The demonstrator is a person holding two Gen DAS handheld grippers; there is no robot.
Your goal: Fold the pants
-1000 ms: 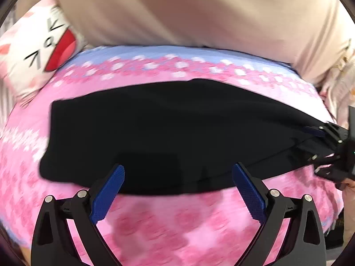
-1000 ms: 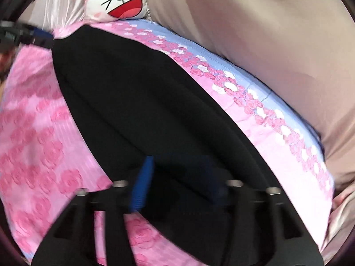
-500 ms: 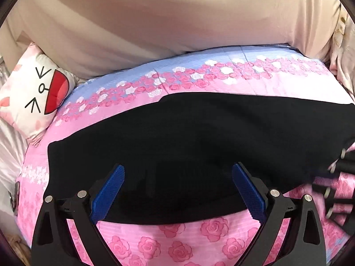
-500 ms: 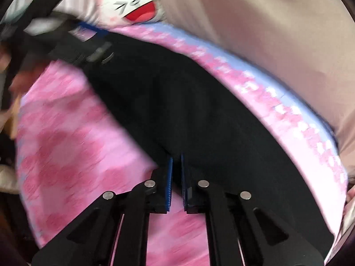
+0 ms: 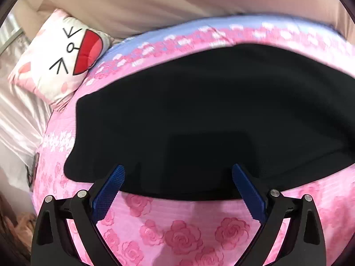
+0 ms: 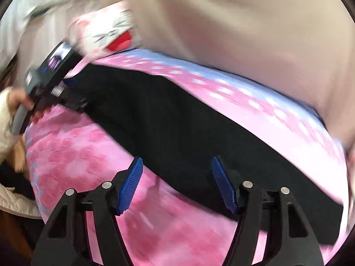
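Observation:
Black pants lie flat and long across a pink rose-print bedspread. My left gripper is open and empty, its blue fingertips just above the pants' near edge. My right gripper is open and empty, over the near edge of the pants toward their other end. The left gripper also shows in the right wrist view, held by a hand at the far end of the pants.
A white cat-face pillow lies at the head of the bed, also seen blurred in the right wrist view. A beige padded wall runs along the far side. Pale satin fabric lies left of the bedspread.
My right gripper was shut half a second ago and is now open, clear of the pants' edge. My left gripper stayed open and shifted along the pants toward the pillow end.

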